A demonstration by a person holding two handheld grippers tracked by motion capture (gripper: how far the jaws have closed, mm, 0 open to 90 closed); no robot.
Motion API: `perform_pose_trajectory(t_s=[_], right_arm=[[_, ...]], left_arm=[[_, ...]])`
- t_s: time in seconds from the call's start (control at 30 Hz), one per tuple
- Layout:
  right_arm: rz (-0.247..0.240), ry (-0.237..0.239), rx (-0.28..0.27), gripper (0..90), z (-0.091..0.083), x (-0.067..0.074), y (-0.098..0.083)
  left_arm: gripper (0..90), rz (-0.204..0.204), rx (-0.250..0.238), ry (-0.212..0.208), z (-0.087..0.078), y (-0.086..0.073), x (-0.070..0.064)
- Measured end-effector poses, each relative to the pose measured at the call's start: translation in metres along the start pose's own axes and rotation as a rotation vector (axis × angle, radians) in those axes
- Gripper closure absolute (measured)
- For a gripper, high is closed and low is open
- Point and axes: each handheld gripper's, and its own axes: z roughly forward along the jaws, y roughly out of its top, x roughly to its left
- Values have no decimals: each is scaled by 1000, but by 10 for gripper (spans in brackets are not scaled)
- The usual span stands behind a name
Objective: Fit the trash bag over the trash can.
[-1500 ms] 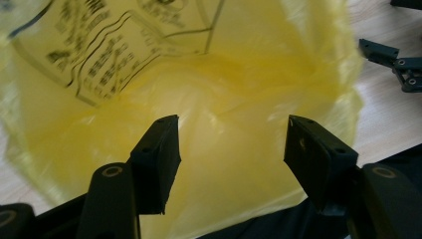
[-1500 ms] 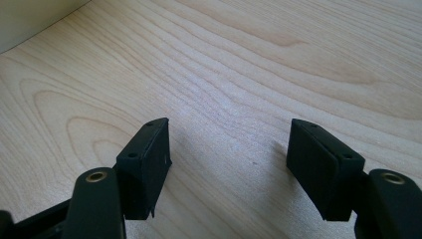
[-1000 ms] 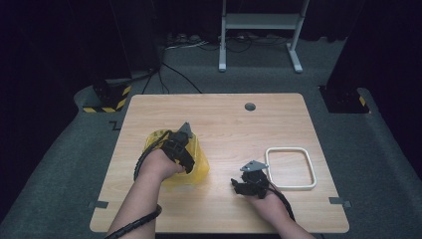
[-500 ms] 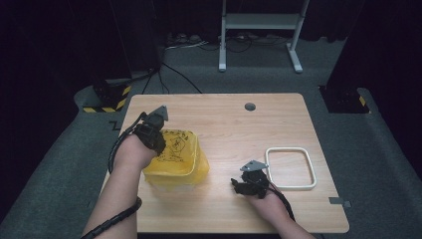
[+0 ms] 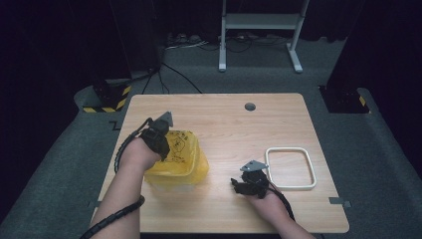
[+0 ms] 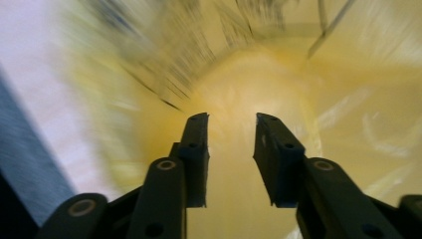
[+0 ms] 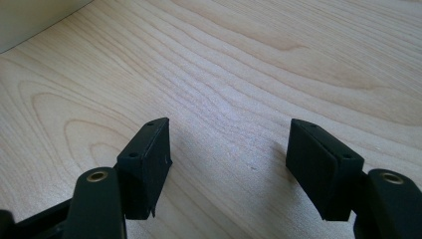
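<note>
A yellow bag (image 5: 186, 159) lines a clear bin (image 5: 164, 183) at the left front of the worktop (image 5: 239, 129). The left gripper (image 5: 158, 135) is at the bag's left rear rim, its grey plate tipped up toward the back. In the left gripper view its fingers (image 6: 196, 149) stand a narrow gap apart and have just been closing; yellow film shows between and beyond them, but the blur hides whether the pads press on any fold of it, so a grip cannot be told. From above, the hand covers the fingertips and the stretch of rim under them.

The right gripper (image 5: 245, 185) rests low near the front right, well apart from the bag. Its fingers (image 7: 149, 154) are spread wide over bare wood with nothing between them. Just beside it, to the right, lies a white rectangular frame (image 5: 291, 168), flat on the worktop. A small dark round disc (image 5: 250, 106) sits near the back edge, at the middle.

Behind the worktop, on the grey floor, stand a white metal stand (image 5: 259, 30) and a block with black-and-yellow stripes (image 5: 107, 102), with cables running between them. The surroundings beyond are too dark to read. The print on the bag is too small to make out, and the bin's lower part is hard to separate from the bag's folds. A spiral cable (image 5: 112, 219) trails along the left forearm to the bottom edge.
</note>
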Motion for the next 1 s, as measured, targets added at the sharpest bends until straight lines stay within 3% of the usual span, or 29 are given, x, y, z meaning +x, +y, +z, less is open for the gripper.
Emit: perform_pose_trajectory(t_s=[0.07,0.13,0.37,0.43,0.53,0.57,0.6,0.63,0.73,0.83,0.97,1.0], right_arm=[[1,0,0,343,0,0,0],[1,0,0,343,0,0,0],[-1,6,-1,344,0,0,0],[-2,6,-4,345,0,0,-1],[-5,6,-7,345,0,-1,-1],[-6,8,-6,345,0,-1,-1],[-6,8,-6,345,0,-1,-1],[-5,8,-7,345,0,-1,-1],[-2,6,-7,345,0,0,-1],[-5,0,-8,348,0,0,-1],[-6,2,-12,350,-1,1,-2],[-6,6,-16,350,-2,0,-4]], left_arm=[[698,-10,-32,30,-11,7,6],[701,-24,-38,28,-11,10,7],[671,-61,-30,49,28,33,20],[657,-63,-27,30,37,36,21],[601,-55,-7,16,44,37,16],[575,-30,5,13,45,37,8],[565,-30,5,13,45,37,8],[552,-9,10,-1,37,37,0],[543,18,-39,-19,14,39,-10],[543,5,-101,-100,0,42,-19],[534,27,-86,-109,9,50,-30],[533,25,-59,-112,22,54,-33]])
